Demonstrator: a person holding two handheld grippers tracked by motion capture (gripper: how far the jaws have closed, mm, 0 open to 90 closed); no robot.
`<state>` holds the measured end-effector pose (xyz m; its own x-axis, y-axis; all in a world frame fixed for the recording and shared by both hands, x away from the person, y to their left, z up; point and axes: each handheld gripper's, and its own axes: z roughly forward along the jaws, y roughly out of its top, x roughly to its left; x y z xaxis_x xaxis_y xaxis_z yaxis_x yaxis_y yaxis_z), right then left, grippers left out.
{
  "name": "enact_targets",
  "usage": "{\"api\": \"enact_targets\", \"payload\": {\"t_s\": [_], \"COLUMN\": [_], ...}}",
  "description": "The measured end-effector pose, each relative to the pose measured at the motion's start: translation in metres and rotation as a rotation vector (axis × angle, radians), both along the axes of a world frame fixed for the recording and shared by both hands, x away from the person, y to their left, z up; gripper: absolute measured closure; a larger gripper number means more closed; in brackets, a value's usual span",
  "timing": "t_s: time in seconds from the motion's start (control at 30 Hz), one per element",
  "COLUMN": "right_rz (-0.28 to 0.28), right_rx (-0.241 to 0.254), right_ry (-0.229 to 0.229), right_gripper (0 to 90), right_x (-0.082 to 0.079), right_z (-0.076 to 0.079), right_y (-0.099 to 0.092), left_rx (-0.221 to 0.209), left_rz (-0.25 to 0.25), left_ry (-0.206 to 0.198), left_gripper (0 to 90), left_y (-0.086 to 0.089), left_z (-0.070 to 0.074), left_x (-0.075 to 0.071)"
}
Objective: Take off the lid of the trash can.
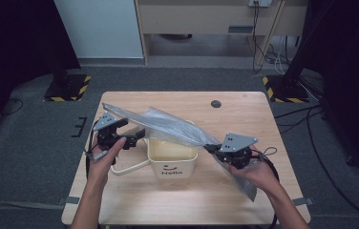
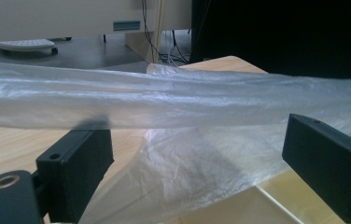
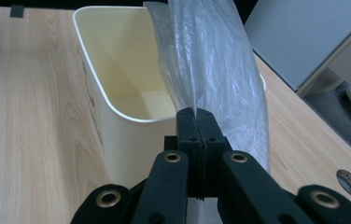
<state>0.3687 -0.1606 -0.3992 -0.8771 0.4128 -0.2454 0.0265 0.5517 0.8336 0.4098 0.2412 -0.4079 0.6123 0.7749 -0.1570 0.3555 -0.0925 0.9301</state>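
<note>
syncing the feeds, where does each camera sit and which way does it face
High view: above the person's side, looking forward and down on the table; both forearms and tongs show.
Left gripper view: on the left tongs, facing the plastic bag between open jaws.
Right gripper view: on the right tongs, shut on the bag, facing the cream bin.
All three share bag and bin.

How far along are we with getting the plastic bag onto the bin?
Done: the right claw is shut on the plastic bag, which is lifted over the cream bin. In hand: the left claw stands open around the bag's other end, not gripping. Left: grip that end, open the bag's mouth and fit it into the bin, which looks unlined.
</note>
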Motion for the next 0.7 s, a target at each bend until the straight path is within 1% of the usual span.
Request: {"api": "enact_targets", "payload": {"t_s": [0.03,0.07,0.1,0.13,0.23,0.3,0.37,0.4,0.43,0.47,0.5,0.53,0.57,0.63,0.7], "right_rz": [0.004,0.004,0.010,0.011,0.014,0.019,0.019,0.021,0.024,0.025,0.025,0.025,0.024,0.024,0.025], "right_rx": [-0.007,-0.007,-0.019,-0.021,-0.022,-0.026,-0.029,-0.029,-0.031,-0.033,-0.035,-0.036,-0.039,-0.038,-0.038], "right_ry": [-0.003,-0.003,-0.006,-0.006,-0.002,0.000,0.000,0.001,0.000,0.001,0.001,0.003,0.003,0.004,0.002], "right_gripper": [90.0,90.0,90.0,90.0,90.0,90.0,90.0,90.0,90.0,90.0,90.0,90.0,90.0,90.0,90.0], "right_x": [0.000,0.000,-0.001,-0.001,-0.001,-0.001,-0.001,-0.001,-0.001,-0.001,-0.001,-0.001,-0.001,-0.001,0.000], "right_z": [-0.001,-0.001,-0.002,-0.002,-0.004,-0.005,-0.006,-0.006,-0.006,-0.007,-0.007,-0.007,-0.007,-0.007,-0.007], "right_y": [0.000,0.000,0.002,0.002,0.003,0.004,0.005,0.006,0.006,0.006,0.006,0.006,0.006,0.005,0.005], "left_rx": [-0.018,-0.018,-0.041,-0.047,-0.049,-0.068,-0.060,-0.054,-0.045,-0.040,-0.036,-0.029,-0.024,-0.037,-0.061], "left_rz": [-0.007,-0.007,-0.007,0.004,0.009,0.010,0.017,0.011,0.013,0.014,0.011,0.015,0.021,0.023,0.018], "left_ry": [0.000,0.000,0.000,0.001,0.005,0.008,0.018,0.026,0.030,0.028,0.026,0.020,0.008,0.001,-0.013], "left_gripper": [7.9,8.1,8.5,8.8,12.6,14.3,19.4,21.2,24.5,31.3,36.1,39.3,46.3,54.5,64.8], "left_y": [0.001,0.001,0.003,0.005,0.007,0.005,0.004,0.002,0.001,0.001,0.000,-0.002,-0.002,-0.003,-0.002], "left_z": [0.001,0.001,0.003,0.004,0.005,0.005,0.004,0.003,0.002,0.002,0.001,0.001,0.001,0.000,0.000], "left_x": [0.001,0.001,0.002,0.005,0.008,0.011,0.012,0.013,0.013,0.013,0.013,0.013,0.012,0.012,0.012]}}
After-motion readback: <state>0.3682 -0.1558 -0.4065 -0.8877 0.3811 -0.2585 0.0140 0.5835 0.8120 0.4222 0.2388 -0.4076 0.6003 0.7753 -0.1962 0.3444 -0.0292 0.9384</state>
